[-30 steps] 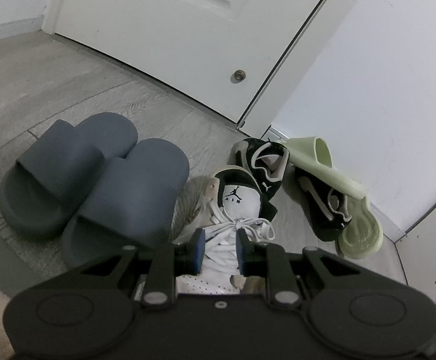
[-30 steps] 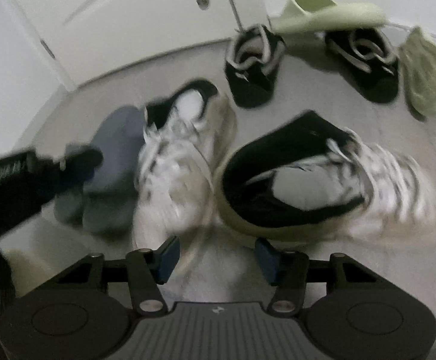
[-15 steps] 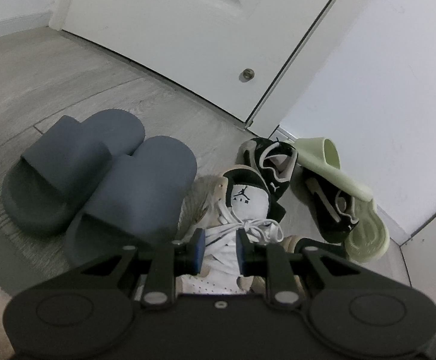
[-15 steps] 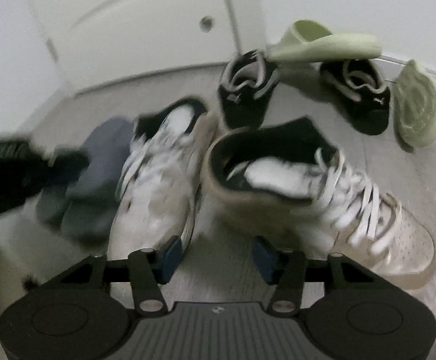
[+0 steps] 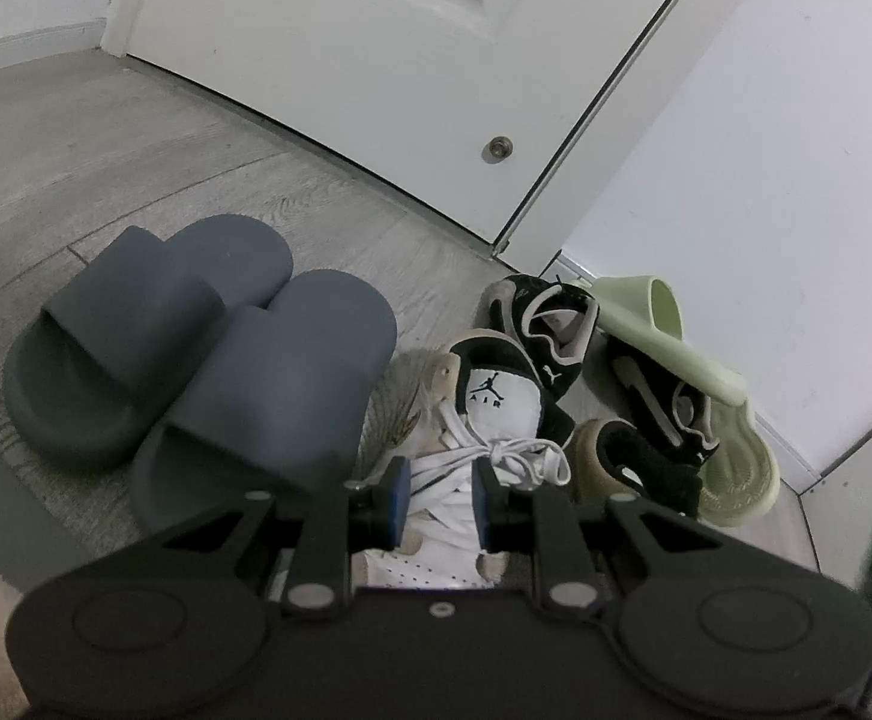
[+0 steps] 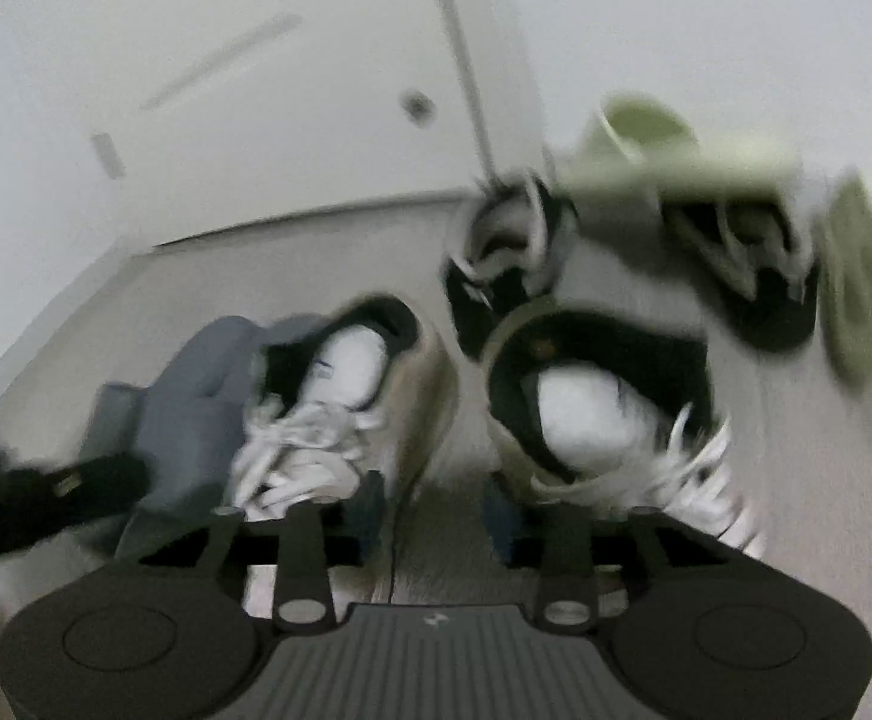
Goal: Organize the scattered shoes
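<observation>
Left gripper (image 5: 436, 495): pads closed on tongue and laces of left white sneaker (image 5: 484, 414); grey slides (image 5: 195, 348) to its left. Right gripper (image 6: 436, 516): parted, holding nothing; second white sneaker (image 6: 604, 420) just ahead-right, black pair (image 6: 508, 264) and green slides (image 6: 646, 132) beyond. Risk: laces slipping, sneaker dropping onto slides

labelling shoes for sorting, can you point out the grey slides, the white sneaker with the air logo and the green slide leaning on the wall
grey slides (image 5: 291, 372): left wrist view, strap of the nearer slide.
white sneaker (image 5: 493, 393): left wrist view, tongue by the logo.
green slide (image 5: 646, 318): left wrist view, its strap.
</observation>
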`<action>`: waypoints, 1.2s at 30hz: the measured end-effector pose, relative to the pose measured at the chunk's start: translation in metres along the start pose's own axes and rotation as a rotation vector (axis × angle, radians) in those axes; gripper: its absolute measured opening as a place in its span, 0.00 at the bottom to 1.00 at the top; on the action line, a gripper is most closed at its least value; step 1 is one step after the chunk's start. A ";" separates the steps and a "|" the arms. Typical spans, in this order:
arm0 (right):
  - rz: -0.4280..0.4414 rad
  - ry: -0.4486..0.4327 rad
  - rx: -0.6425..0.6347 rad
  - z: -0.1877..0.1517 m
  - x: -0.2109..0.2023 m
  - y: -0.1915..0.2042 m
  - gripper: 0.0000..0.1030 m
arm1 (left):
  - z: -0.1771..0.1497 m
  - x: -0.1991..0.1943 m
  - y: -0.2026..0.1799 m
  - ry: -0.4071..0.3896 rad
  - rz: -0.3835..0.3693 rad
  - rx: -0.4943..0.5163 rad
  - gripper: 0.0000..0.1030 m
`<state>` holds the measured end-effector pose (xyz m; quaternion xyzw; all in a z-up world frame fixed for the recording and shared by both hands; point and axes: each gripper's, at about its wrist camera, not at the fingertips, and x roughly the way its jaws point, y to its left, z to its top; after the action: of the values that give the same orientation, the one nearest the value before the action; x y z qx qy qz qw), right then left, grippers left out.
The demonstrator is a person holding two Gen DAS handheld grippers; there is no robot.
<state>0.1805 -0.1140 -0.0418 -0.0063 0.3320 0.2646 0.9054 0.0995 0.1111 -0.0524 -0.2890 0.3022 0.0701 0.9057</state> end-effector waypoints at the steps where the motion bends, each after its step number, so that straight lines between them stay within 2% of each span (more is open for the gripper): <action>1: -0.014 -0.018 -0.032 0.000 -0.007 -0.002 0.82 | 0.000 0.000 0.000 0.000 -0.001 -0.001 0.21; 2: -0.048 -0.039 -0.081 0.001 -0.015 -0.005 0.90 | 0.000 0.000 0.000 0.000 -0.001 0.001 0.21; 4: -0.130 -0.054 -0.198 0.002 -0.023 -0.015 0.91 | 0.000 0.000 -0.001 0.000 -0.004 0.004 0.21; 8: -0.227 0.052 -0.468 -0.005 -0.014 -0.036 0.91 | -0.001 -0.001 -0.002 0.001 -0.006 0.004 0.21; 10: -0.200 0.088 -0.453 -0.008 -0.008 -0.051 0.91 | -0.001 0.000 -0.002 0.000 -0.005 0.007 0.21; 11: -0.185 0.094 -0.423 -0.009 -0.005 -0.057 0.95 | -0.001 0.000 -0.003 0.000 -0.004 0.008 0.21; 13: -0.166 0.071 -0.343 -0.009 0.000 -0.068 0.99 | -0.001 0.000 -0.003 0.001 -0.003 0.011 0.21; 17: -0.172 0.061 -0.273 -0.008 0.008 -0.076 0.99 | -0.001 0.001 -0.002 0.005 -0.007 0.006 0.21; 23: -0.129 0.089 -0.116 -0.010 0.014 -0.088 0.98 | -0.001 0.001 -0.003 0.004 -0.009 0.008 0.21; 25: -0.114 0.100 -0.055 -0.011 0.015 -0.091 0.91 | -0.001 0.000 -0.003 0.003 -0.011 0.007 0.21; 27: -0.078 0.113 0.017 -0.013 0.012 -0.091 0.77 | -0.002 0.000 -0.004 0.003 -0.013 0.007 0.21; 28: -0.058 0.121 0.056 -0.014 0.010 -0.089 0.76 | -0.002 0.000 -0.003 0.002 -0.012 0.006 0.21; 36: -0.091 0.081 -0.026 -0.015 0.000 -0.061 0.78 | -0.001 -0.001 0.000 -0.007 -0.023 -0.013 0.21</action>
<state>0.2011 -0.1697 -0.0635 -0.0438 0.3641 0.2271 0.9022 0.0984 0.1103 -0.0521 -0.2981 0.2954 0.0627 0.9055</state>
